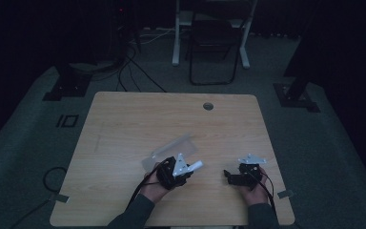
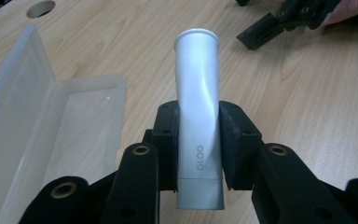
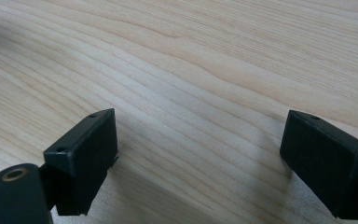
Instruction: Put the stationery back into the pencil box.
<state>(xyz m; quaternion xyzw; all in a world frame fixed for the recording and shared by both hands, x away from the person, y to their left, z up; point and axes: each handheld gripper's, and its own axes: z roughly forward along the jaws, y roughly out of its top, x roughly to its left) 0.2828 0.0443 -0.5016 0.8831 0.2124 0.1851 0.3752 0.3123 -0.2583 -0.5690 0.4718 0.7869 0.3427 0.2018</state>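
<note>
Dim room, dark floor, and a pale wooden worktop (image 1: 124,124) under my two tools. My left hand-held gripper (image 2: 199,140) is clenched on a silver tube (image 2: 198,102) marked GLOO, its pads pressing both sides of the lower half while the flared open end points away from me. Just to the left of it lies a clear plastic case (image 2: 37,121) with its lid swung open, resting on the wood. Farther out, toward the far edge, I see a round cable hole (image 1: 208,106) in the worktop. My right hand-held gripper (image 3: 200,154) sits released, jaws spread wide with bare wood grain between them, low over the worktop near the front right corner, well apart from the tube.
</note>
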